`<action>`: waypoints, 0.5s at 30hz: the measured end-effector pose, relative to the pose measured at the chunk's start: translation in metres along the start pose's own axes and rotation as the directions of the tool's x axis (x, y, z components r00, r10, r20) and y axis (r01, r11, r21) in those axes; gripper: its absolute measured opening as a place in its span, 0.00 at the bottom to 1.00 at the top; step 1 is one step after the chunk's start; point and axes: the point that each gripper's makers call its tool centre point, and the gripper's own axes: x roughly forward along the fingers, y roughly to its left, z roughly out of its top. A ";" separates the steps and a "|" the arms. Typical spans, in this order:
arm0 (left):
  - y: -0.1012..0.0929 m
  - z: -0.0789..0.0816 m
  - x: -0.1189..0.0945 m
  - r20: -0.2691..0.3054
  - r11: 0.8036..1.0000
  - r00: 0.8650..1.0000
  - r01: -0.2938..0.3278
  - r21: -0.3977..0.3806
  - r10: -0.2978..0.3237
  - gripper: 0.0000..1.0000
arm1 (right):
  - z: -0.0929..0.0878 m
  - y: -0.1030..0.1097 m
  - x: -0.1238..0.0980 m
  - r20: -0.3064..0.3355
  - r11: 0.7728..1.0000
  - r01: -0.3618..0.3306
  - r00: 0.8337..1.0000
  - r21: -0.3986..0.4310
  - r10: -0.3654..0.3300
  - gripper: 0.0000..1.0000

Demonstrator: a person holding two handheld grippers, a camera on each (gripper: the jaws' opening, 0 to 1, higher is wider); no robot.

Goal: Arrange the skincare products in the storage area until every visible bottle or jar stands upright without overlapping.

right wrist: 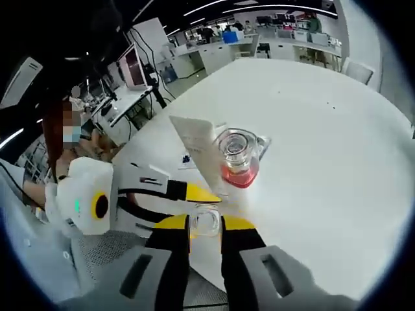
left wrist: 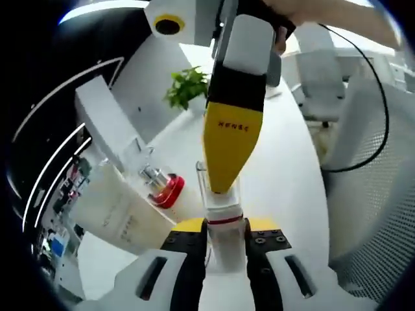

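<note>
Clear bottle [left wrist: 222,223] between both tongs; red perfume bottle [right wrist: 238,159] beside.

White table [right wrist: 324,129] bears a red-based bottle [right wrist: 238,159] and cream tube [left wrist: 120,210].

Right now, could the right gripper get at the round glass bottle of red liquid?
Probably not yet: the right gripper looks shut on the clear red-banded bottle, which the left gripper also grips. Once freed, the way looks open; the red-liquid bottle stands just beyond its jaws on the white table.
</note>
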 end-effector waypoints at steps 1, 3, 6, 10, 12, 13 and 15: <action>0.000 -0.001 0.000 -0.004 1.000 1.000 0.001 0.000 -0.001 0.19 | 0.000 0.000 0.000 -0.004 1.000 -0.001 1.000 0.003 0.001 0.16; 0.001 -0.003 0.001 -0.008 1.000 1.000 0.000 -0.006 0.000 0.18 | 0.000 0.000 -0.001 -0.007 1.000 -0.003 1.000 0.012 0.003 0.16; -0.001 -0.004 0.002 -0.003 0.997 1.000 0.017 -0.069 -0.017 0.18 | 0.000 0.003 0.000 -0.021 1.000 0.011 1.000 -0.007 -0.011 0.17; -0.005 -0.007 0.005 0.019 0.979 0.998 0.056 -0.196 -0.053 0.17 | 0.003 0.006 0.003 -0.018 0.999 0.030 0.999 -0.036 -0.031 0.17; -0.005 -0.009 0.006 0.034 0.969 0.998 0.068 -0.238 -0.062 0.17 | 0.006 0.006 0.007 -0.007 0.998 0.033 0.999 -0.055 -0.034 0.18; -0.005 -0.011 0.006 0.030 0.966 0.997 0.073 -0.249 -0.068 0.17 | 0.006 0.005 0.008 -0.008 0.998 0.034 0.999 -0.056 -0.035 0.18; -0.005 -0.015 0.007 0.031 0.964 0.997 0.080 -0.254 -0.075 0.17 | 0.005 0.004 0.012 -0.006 0.997 0.032 0.999 -0.066 -0.033 0.18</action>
